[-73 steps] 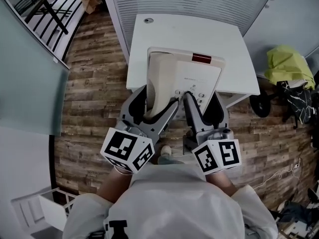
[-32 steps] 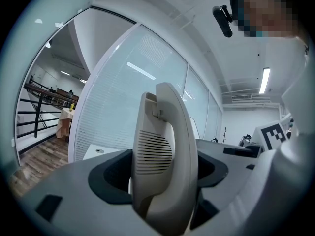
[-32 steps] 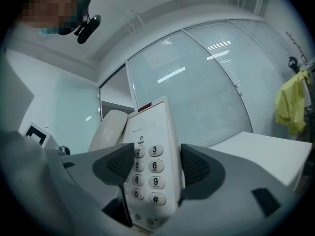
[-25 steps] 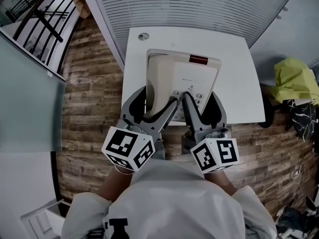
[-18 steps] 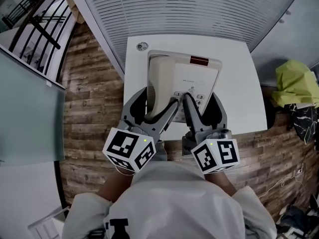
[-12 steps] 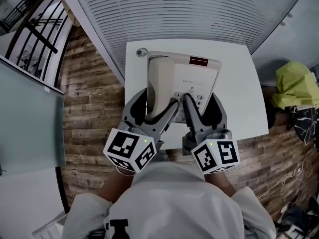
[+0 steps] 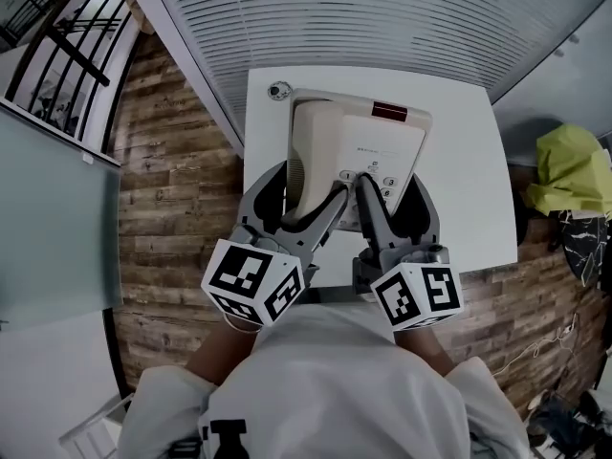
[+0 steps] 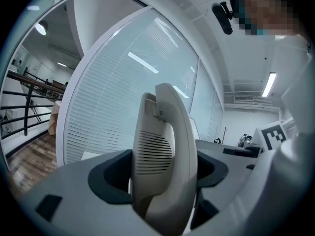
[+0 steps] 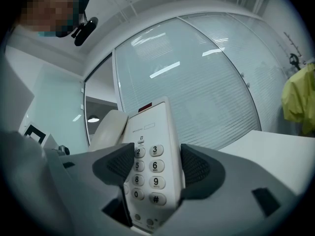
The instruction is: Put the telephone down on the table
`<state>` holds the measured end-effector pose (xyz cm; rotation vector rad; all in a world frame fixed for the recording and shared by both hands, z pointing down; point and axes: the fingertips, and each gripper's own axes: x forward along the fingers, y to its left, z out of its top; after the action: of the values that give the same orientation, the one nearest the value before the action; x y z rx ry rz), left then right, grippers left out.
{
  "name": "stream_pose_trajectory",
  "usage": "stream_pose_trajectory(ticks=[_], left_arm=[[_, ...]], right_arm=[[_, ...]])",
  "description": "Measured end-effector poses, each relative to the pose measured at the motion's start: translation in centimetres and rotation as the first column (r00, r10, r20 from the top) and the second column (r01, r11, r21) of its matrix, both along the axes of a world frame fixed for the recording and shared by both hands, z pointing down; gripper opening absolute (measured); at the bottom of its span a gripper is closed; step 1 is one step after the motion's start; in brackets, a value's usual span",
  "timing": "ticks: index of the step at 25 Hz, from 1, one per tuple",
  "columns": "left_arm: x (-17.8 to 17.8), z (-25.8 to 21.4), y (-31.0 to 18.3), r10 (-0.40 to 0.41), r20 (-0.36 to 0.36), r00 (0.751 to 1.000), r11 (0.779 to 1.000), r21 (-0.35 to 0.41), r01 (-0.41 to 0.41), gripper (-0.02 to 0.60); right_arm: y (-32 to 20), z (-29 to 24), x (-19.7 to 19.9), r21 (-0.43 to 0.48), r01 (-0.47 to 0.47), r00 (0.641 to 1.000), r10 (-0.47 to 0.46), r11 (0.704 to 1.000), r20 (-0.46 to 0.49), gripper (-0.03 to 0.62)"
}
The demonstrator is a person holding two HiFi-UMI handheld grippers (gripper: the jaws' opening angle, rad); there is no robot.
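Since the earlier frame the telephone (image 7: 368, 146) has come forward with both hands, from hanging over the near edge of the table (image 7: 464, 189) to sitting above its left half, close to the far edge. It is a cream plastic desk set, wedge-shaped with rounded corners, with a dark red strip (image 7: 387, 111) across its top end and a chunky curved handset (image 7: 311, 151) lying along its left side. The left hand-held gripper (image 7: 306, 194) is clamped on the handset end, and the right hand-held gripper (image 7: 390, 191) is clamped on the keypad side of the body. From the head view alone I cannot tell whether the base touches the tabletop. The left gripper view adds the fine slotted grille (image 8: 155, 151) of the earpiece, held between dark, dished pads. The right gripper view adds what the grippers cover from above: two columns of round, raised number keys (image 9: 156, 165) on a smooth face, with the set tilted up and a pale stretch of table low on the right. Only the head view shows the square white tabletop whole, a small round fitting (image 7: 279, 90) at its far-left corner, the rough plank floor (image 7: 177, 189) around it, the ribbed blind (image 7: 363, 17) behind, and a yellow-green cloth (image 7: 574, 170) off to the right.
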<state>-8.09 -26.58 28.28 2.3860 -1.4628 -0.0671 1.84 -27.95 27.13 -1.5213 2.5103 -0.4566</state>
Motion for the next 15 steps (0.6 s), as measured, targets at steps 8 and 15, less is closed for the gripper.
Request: stream_pose_trajectory(ticks=[8,15], left_arm=[[0.5,0.7,-0.1,-0.032,-0.003,0.999,0.999,-0.026,0.032,0.348],[0.7,2.7,-0.3,-0.049,-0.004,0.999,0.995,-0.082,0.049,0.348]], right_arm=[[-0.4,0.7,0.4,-0.028,0.029,1.000,-0.029,0.999,-0.006,0.310],[-0.9,2.8,0.6,-0.082,0.047,0.999,-0.048,0.995,-0.006,0.308]])
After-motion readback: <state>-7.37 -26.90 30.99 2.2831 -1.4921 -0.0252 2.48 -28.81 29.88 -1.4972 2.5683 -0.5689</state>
